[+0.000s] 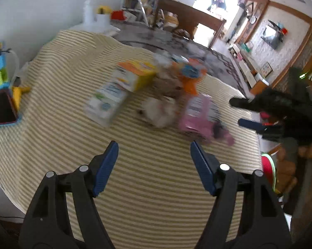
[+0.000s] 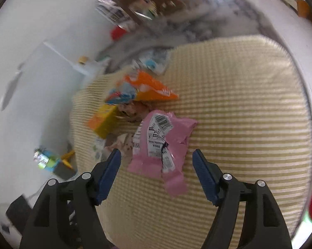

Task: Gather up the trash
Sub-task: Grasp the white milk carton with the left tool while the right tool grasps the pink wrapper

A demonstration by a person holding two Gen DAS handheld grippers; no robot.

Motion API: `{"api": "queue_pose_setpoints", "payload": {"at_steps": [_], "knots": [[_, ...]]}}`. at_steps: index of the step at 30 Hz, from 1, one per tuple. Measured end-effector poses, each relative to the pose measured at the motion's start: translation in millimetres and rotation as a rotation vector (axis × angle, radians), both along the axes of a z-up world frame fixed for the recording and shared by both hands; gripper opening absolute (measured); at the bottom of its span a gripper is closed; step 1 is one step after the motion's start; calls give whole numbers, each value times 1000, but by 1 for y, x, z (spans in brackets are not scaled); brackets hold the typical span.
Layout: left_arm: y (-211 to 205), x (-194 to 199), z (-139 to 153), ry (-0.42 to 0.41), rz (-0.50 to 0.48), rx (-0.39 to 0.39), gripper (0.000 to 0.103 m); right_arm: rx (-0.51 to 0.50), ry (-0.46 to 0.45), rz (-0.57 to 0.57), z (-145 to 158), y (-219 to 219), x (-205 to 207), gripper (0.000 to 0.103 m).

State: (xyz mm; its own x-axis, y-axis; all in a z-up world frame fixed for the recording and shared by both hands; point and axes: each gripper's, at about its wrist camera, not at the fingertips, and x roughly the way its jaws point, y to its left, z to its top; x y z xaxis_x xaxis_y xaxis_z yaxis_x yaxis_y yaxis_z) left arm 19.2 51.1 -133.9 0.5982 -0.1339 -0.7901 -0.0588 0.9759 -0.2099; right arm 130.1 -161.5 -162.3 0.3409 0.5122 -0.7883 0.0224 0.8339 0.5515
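Centring the empty, spread-jawed right gripper [image 2: 157, 161] over the crumpled pink plastic wrapper [image 2: 162, 143] on the striped cloth [image 2: 238, 114] should secure it, left gripper [image 1: 154, 155] likewise agape.

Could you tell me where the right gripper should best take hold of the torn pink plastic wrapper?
Probably its narrow near tail: the torn pink plastic wrapper lies flat on the striped cloth, that end pointing toward the open right gripper. Come from above, jaws straddling the tail's width.

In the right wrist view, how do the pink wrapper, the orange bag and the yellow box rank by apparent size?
1. pink wrapper, clearly largest, though nearest the camera.
2. orange bag.
3. yellow box, close to the bag and partly hidden, so this order is unsure.
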Motion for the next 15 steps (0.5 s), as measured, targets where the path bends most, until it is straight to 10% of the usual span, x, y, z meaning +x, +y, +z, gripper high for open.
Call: {"api": "queue_pose_setpoints", "payload": {"at_steps": [6,10,15], "knots": [[48,19,-8,28,35,2,69,-63,80,-25,-38,26,25,73],[61,40,-12,32,9,14,69,-9,106,22,-53,33,30,45],[58,79,-27,70,-54,23,69,-39,12,33,-21,24,3,37]]}}
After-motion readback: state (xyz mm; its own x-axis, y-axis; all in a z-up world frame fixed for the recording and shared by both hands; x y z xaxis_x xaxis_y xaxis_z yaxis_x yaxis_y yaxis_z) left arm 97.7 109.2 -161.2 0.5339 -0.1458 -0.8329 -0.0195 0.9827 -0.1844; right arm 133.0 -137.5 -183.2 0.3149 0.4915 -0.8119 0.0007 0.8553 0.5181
